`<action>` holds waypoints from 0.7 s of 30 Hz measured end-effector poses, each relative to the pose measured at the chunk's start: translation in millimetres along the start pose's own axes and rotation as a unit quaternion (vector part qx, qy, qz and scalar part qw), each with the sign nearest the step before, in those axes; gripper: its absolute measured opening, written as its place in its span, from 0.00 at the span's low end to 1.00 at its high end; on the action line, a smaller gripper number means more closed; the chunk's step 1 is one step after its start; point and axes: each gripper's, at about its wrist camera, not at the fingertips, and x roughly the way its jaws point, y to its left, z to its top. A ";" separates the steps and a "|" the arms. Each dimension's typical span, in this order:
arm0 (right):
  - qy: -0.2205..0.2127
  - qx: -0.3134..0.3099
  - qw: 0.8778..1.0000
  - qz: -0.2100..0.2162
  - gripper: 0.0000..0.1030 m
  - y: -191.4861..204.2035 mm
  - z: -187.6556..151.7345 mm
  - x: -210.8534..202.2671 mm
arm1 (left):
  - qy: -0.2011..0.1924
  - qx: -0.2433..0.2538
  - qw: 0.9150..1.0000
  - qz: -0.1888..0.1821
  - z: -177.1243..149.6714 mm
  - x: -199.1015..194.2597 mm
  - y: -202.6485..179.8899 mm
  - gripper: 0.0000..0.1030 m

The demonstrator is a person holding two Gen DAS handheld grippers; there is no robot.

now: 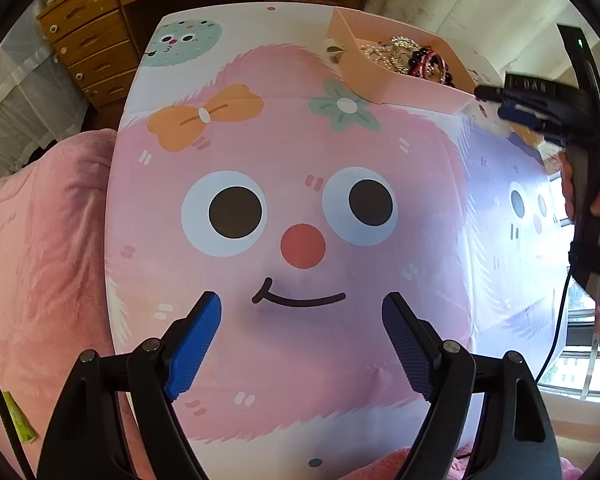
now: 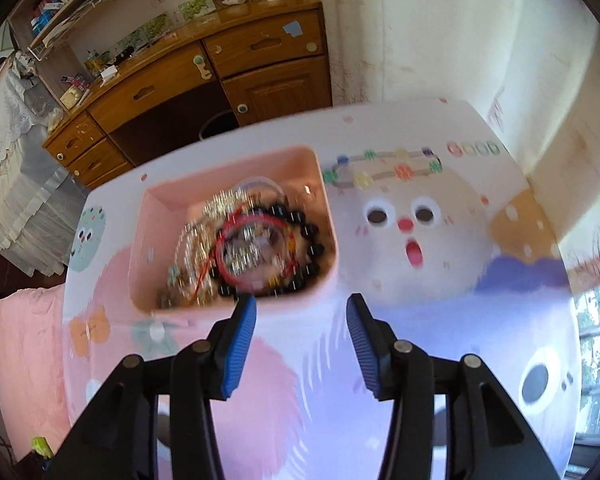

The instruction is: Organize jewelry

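Note:
A pink open box (image 2: 148, 236) stands on the cartoon-printed table (image 2: 420, 320) and holds a tangle of jewelry (image 2: 252, 252): black bead bracelet, red cord bracelets, silver chains. My right gripper (image 2: 302, 308) is open and empty, just in front of the box's near right corner. The view is motion-blurred. In the left wrist view the box (image 1: 384, 80) sits at the far right of the table with the jewelry (image 1: 416, 60) in it, and the right gripper (image 1: 496, 104) hovers beside it. My left gripper (image 1: 302, 306) is open and empty above the table's near middle.
A pink blanket (image 1: 40, 248) lies left of the table. A wooden desk with drawers (image 2: 172, 92) stands behind the table. A white wall (image 2: 460, 32) is at the right, and a window (image 1: 580, 340) at the far right.

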 end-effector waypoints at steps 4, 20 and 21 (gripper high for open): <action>0.025 0.016 1.000 -0.002 0.46 -7.5 -43.8 -9.8 | -0.003 0.014 1.000 -0.005 -7.3 -3.6 -0.8 0.79; 0.163 0.102 0.978 0.076 0.72 -31.4 -245.6 -63.3 | 0.007 -0.004 1.000 -0.018 -63.3 -6.6 -41.0 0.83; 0.166 0.096 0.978 0.079 0.73 -28.3 -250.4 -66.9 | 0.005 -0.009 1.000 -0.021 -66.8 -8.4 -45.3 0.83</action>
